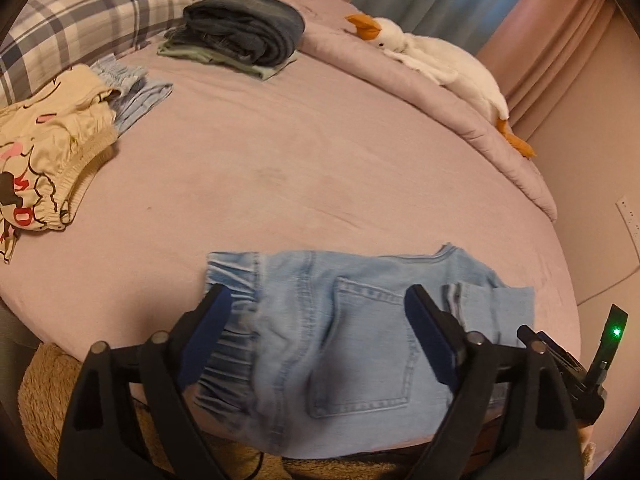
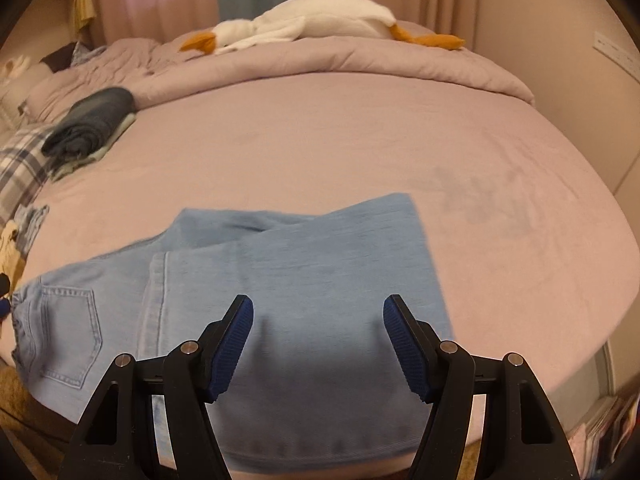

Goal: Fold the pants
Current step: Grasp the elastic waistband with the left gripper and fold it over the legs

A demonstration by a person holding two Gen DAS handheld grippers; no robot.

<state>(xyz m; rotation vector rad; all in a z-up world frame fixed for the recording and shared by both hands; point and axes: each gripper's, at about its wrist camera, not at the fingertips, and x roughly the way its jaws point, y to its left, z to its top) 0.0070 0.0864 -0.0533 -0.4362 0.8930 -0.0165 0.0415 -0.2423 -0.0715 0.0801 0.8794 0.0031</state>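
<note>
Folding: light-blue denim pants (image 2: 304, 280) lie partly folded at the near edge of the pink-sheeted bed (image 1: 320, 160), legs doubled over the seat.
Waist end: elastic band and back pocket sit between the left tool (image 1: 316, 308) fingers, spread wide, gripping nothing.
Leg end: right tool (image 2: 318, 316) hovers spread over the folded legs, empty too.
Doing it well: I'd pinch both layers at matching corners, lift evenly, keep edges aligned.
Farther back: folded dark jeans (image 1: 244, 24), white plush goose (image 1: 436, 56).
</note>
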